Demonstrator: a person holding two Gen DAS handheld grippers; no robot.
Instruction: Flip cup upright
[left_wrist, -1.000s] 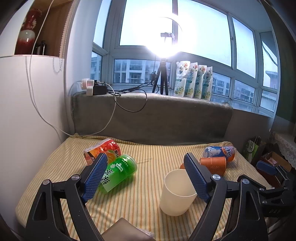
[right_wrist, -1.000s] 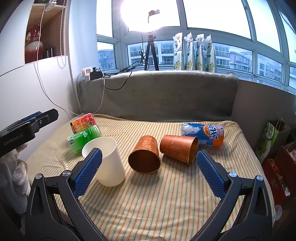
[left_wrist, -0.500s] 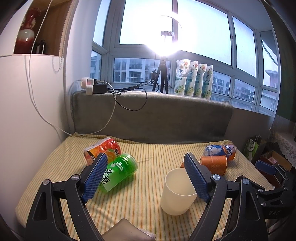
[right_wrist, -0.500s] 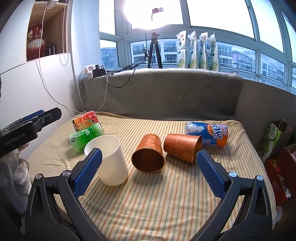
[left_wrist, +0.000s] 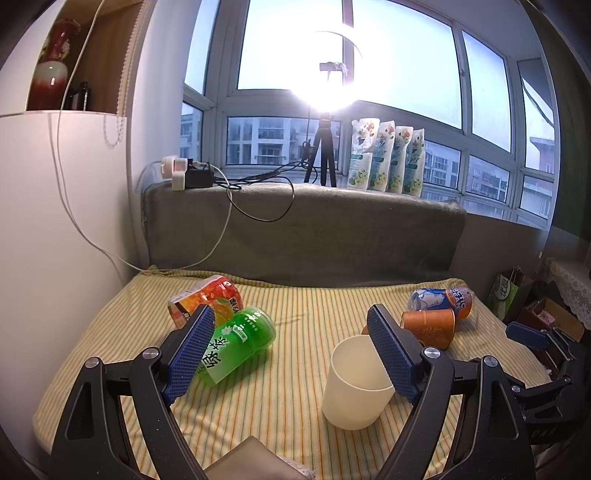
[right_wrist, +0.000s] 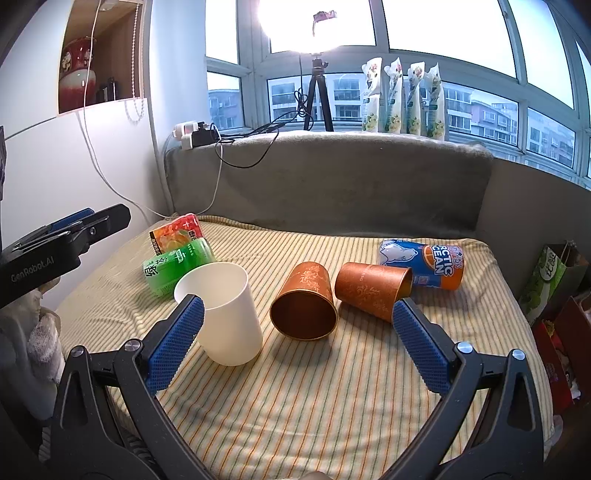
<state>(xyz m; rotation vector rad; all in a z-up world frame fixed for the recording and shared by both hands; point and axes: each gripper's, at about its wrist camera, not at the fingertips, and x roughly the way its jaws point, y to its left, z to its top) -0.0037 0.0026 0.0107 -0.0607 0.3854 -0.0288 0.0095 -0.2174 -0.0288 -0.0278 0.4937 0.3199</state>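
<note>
A white cup stands upright on the striped cloth; it also shows in the left wrist view, just ahead of my right fingertip there. Two copper cups lie on their sides: one with its mouth toward me, one to its right. A blue and orange cup, a green cup and a red-orange cup also lie on their sides. My left gripper is open and empty. My right gripper is open and empty, just short of the nearer copper cup.
A grey padded backrest runs behind the striped bed surface. A white cabinet stands at the left. Cables, a tripod lamp and several pouches sit on the sill. Bags stand off the right edge.
Both grippers have drifted slightly; the view of the cups shifts a little. Nothing was gripped or moved.
</note>
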